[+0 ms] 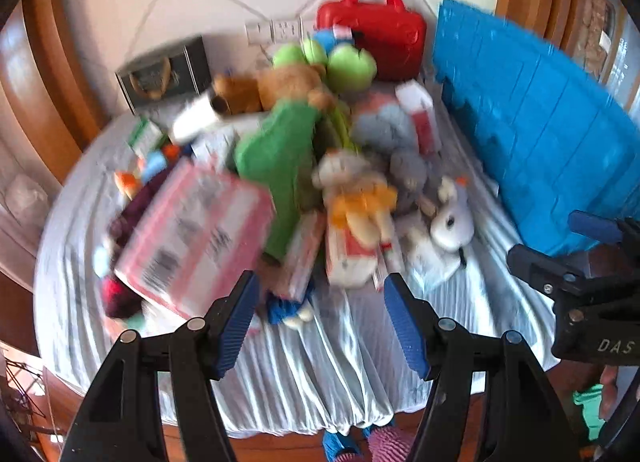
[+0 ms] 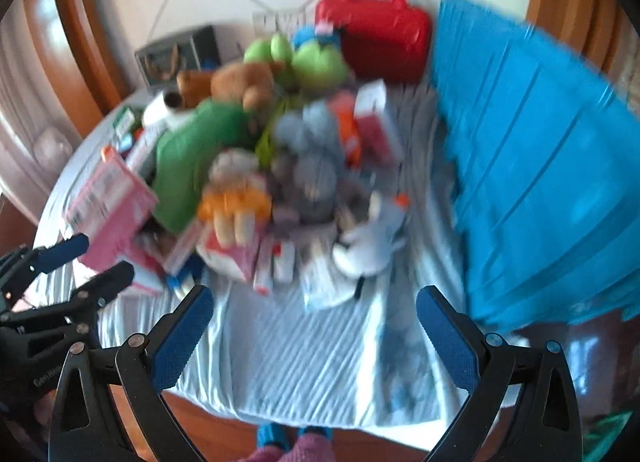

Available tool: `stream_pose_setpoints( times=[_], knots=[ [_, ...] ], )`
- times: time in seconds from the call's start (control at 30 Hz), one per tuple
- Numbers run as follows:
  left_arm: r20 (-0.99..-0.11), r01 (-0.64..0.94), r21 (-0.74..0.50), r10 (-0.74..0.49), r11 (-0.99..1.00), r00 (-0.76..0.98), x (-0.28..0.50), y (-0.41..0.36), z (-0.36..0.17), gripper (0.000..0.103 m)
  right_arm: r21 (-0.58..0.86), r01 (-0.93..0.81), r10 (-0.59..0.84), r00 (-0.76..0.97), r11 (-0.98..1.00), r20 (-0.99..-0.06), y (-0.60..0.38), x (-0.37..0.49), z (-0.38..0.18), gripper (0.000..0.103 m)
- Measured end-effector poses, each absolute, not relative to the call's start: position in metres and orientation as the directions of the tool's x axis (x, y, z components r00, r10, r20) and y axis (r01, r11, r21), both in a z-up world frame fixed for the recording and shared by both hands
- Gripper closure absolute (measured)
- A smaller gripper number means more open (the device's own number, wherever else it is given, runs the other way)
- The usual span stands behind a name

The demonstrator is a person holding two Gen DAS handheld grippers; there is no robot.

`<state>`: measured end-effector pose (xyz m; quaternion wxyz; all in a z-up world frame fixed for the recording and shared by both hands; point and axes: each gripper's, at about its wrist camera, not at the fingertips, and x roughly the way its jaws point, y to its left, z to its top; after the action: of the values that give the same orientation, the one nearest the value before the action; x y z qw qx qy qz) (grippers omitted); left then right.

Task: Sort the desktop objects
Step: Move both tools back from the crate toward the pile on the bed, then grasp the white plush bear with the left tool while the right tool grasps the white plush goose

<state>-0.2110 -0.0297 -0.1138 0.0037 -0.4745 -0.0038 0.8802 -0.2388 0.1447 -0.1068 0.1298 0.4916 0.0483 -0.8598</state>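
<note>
Hovering over the near edge of the table, both grippers hold nothing: the left gripper [image 1: 320, 322] has its blue pads well apart, and the right gripper [image 2: 316, 334] is spread wider still. The things to sort lie heaped on the pale blue cloth [image 1: 352, 362], ahead of both tools and toward the far wall. The closest pieces sit at the heap's near rim: a pink box [image 1: 196, 234] to the left, tilted and partly resting on other things, and a white plush [image 1: 448, 222] to the right, just beside the blue bin [image 1: 540, 134]. The pink box's long axis runs from near left to far right, slantwise to the left gripper's fingers. The left gripper looks nearer the box, the right gripper nearer the white plush. Motion blur hides finer detail, so which item comes first cannot be told.
</note>
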Motion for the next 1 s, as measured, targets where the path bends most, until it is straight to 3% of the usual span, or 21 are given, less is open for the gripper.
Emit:
stream_pose_setpoints(
  times=[0.23, 0.43, 1.0],
  knots=[
    [-0.889, 0.026, -0.081, 0.061, -0.996, -0.454, -0.222, -0.021, -0.183, 0.039, 0.078, 0.206, -0.157, -0.401, -0.975, -0.903, 0.161, -0.242, -0.172, 0.0],
    [-0.907, 0.038, -0.076, 0.053, -0.996, -0.417, -0.243, -0.002, -0.211, 0.039, 0.09, 0.17, -0.145, -0.346, -0.981, -0.927, 0.178, -0.257, -0.198, 0.0],
    [-0.877, 0.124, -0.097, 0.026, -0.988, -0.48, -0.314, -0.004, -0.174, 0.039, 0.203, 0.196, -0.261, -0.339, -0.959, -0.904, 0.172, -0.34, -0.186, 0.0]
  ],
)
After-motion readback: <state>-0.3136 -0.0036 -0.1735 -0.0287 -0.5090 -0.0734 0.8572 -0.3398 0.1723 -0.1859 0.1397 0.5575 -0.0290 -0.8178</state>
